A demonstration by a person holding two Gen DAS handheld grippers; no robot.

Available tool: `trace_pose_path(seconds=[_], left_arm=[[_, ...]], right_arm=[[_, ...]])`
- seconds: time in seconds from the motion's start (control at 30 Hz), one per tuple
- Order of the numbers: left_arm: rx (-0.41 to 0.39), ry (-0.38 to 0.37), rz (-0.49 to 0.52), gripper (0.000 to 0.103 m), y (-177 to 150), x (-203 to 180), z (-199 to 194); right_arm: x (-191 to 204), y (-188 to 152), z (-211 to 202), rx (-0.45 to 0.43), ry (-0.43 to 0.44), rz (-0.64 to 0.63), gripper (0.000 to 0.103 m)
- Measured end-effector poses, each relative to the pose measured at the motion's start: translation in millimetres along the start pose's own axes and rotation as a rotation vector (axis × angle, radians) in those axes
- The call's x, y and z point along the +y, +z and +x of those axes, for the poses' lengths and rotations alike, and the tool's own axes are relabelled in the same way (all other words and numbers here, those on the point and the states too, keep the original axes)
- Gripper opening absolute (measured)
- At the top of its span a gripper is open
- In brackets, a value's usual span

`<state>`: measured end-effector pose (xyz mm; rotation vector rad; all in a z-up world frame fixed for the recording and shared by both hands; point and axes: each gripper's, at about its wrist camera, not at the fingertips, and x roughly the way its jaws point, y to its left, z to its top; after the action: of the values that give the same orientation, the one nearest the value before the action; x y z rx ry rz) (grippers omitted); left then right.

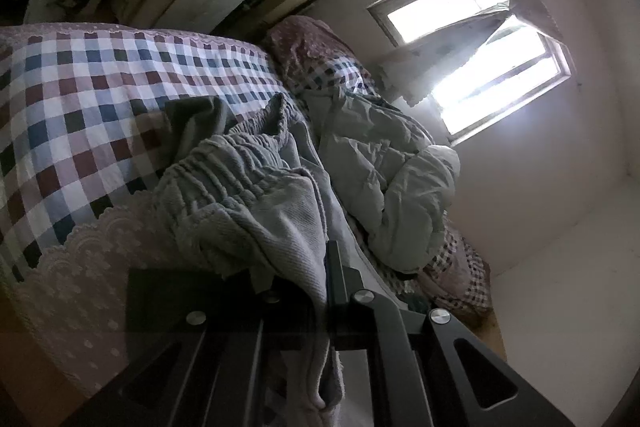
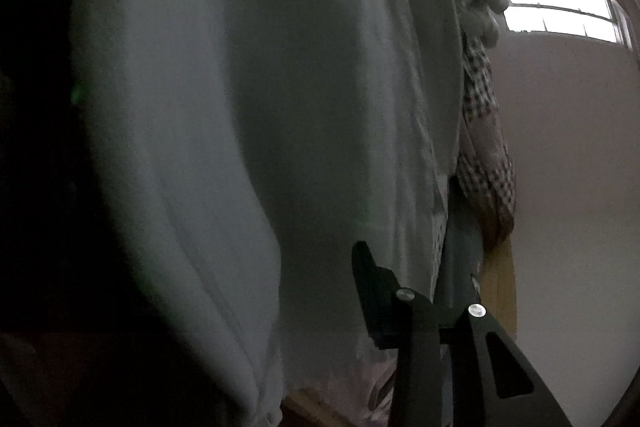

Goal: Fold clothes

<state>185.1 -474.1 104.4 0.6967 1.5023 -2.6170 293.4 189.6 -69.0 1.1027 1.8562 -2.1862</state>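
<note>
garment: grey sweatpants heaped on checked bedspread, by pale duvet
left gripper: clamped on sweatpants fabric
right gripper: grey cloth covers view, jaw state unclear
handling: soft, limp, light; likely best held at elastic waistband

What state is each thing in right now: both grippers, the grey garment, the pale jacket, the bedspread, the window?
Left gripper: shut on the grey garment.
Grey garment: bunched, elastic waistband gathered, draped on the bed.
Right gripper: one finger visible, cloth covers the other; grip unclear.
Pale jacket: crumpled, unfolded.
Checked bedspread: spread flat.
Window: bright, curtain pulled aside.
</note>
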Motion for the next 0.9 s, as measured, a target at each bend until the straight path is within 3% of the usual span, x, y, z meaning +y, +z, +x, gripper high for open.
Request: trace_pose_path(seconds=[0.1, 0.17, 0.2, 0.47, 0.9], left_arm=[[-0.005, 0.010, 0.009, 0.005, 0.0, -0.4, -0.7], [-0.009, 0.012, 0.009, 0.005, -0.5, 0.2, -1.4], [-0.016, 0.013, 0.010, 0.005, -1.3, 0.4, -2.5], [-0.068, 0.014, -0.021, 0.004, -6.7, 5.6, -13.7], [-0.163, -0.065, -0.060, 0.004, -7.2, 5.5, -68.3]], right_arm=[[-14.8, -15.4, -0.2, 0.019, -0.005, 0.059, 0.033], [-24.6, -23.5, 0.5, 0.025, -0.006, 0.090, 0.020], [-27.5, -27.4, -2.2, 0.018, 0.000, 0.101, 0.007], [-56.1, -49.0, -25.9, -0.038, 0.017, 0.142, 0.000], [-133.9, -59.8, -85.8, -0.124, -0.071, 0.162, 0.000]])
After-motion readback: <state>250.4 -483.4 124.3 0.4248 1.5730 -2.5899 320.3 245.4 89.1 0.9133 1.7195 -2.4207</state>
